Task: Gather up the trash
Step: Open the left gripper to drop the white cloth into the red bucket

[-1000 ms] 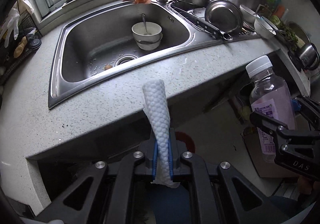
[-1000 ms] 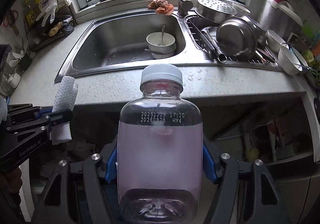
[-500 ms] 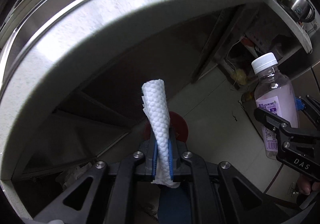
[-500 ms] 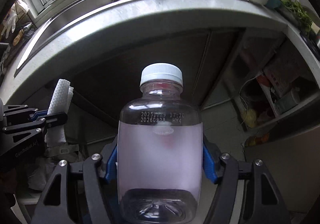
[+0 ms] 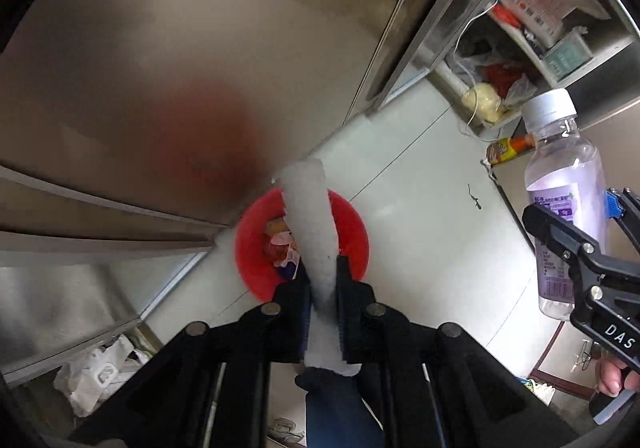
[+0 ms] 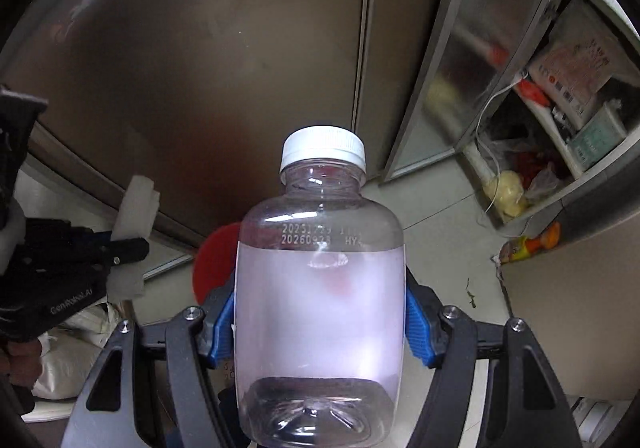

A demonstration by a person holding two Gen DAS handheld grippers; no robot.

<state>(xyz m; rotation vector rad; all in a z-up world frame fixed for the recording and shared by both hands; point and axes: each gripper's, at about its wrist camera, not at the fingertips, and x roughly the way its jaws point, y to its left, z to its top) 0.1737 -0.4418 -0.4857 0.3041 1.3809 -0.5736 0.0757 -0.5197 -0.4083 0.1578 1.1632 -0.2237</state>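
The left wrist camera is looking steeply down along its own fingers at the pale floor [image 5: 420, 248], with the red bin [image 5: 352, 236] sitting close below and the cabinet fronts [image 5: 160, 47] looming near. The right wrist camera is facing slightly less steeply, its middle filled by a very near bottle [image 6: 320, 288]. Both views are sharing the bin [image 6: 212, 260], the open shelf [image 5: 520, 59] [image 6: 560, 107], and each other's gripper at the frame edge.
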